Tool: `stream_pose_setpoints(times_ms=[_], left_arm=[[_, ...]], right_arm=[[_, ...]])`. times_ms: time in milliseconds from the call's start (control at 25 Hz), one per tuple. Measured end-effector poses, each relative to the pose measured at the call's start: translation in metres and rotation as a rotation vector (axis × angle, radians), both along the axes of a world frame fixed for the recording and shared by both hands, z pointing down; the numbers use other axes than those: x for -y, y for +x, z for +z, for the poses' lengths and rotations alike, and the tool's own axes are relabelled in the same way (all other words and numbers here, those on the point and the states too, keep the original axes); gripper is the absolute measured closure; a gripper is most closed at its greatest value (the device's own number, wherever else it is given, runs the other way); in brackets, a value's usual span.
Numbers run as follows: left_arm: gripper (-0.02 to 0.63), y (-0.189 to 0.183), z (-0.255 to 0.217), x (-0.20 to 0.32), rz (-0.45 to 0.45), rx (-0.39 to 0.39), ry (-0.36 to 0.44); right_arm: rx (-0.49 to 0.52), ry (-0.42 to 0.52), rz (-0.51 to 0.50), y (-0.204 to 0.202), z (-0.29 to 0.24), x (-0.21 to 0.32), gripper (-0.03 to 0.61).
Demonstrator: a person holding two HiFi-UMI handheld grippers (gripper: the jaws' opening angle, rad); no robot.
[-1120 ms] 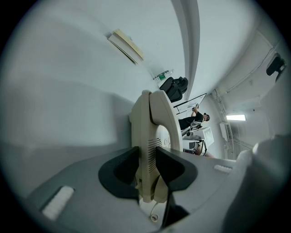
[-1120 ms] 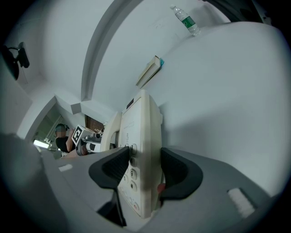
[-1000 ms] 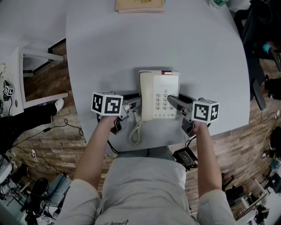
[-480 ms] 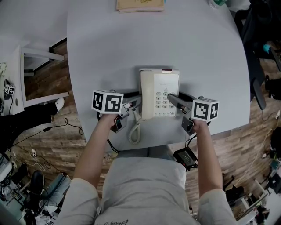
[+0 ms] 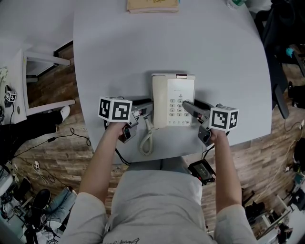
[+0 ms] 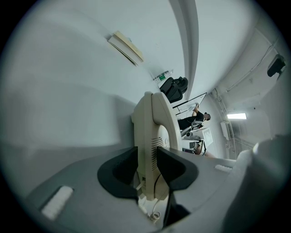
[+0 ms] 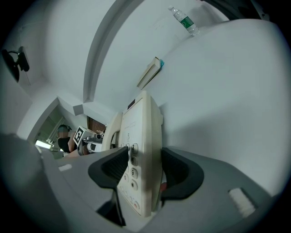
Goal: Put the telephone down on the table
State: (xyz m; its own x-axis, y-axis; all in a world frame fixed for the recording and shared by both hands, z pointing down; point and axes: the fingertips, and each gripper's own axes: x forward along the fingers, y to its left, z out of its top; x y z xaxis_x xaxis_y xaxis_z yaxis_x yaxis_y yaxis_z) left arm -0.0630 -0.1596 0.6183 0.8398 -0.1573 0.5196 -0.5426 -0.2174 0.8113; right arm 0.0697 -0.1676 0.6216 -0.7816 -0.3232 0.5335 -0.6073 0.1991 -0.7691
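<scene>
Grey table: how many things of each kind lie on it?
Cream push-button telephone: 1
Tan flat book: 1
Clear plastic bottle with green label: 1
Total: 3

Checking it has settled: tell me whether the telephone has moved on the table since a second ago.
No. The telephone sits at the same spot below the book at the table's far edge, as before.
</scene>
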Motion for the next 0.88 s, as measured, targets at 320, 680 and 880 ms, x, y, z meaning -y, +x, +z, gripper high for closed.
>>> stream_pose_setpoints(times_ms=[320,680,880], left_arm=[[0.454,-0.01,-0.001,-0.001,-0.003,0.003,0.008],[0.468,-0.02,-0.008,0.002,-0.042,0.037,0.036],[0.476,-0.022,-0.015,0.0,-0.052,0.041,0.053]], right_arm=[[-0.001,-0.002,0.001,-0.001,-0.002,-0.003,0.339],[-0.022,0.011,0.01,0.007,-0.008,-0.005,0.347],[-0.041,0.021,0.021,0.014,-0.012,-0.007,0.356]])
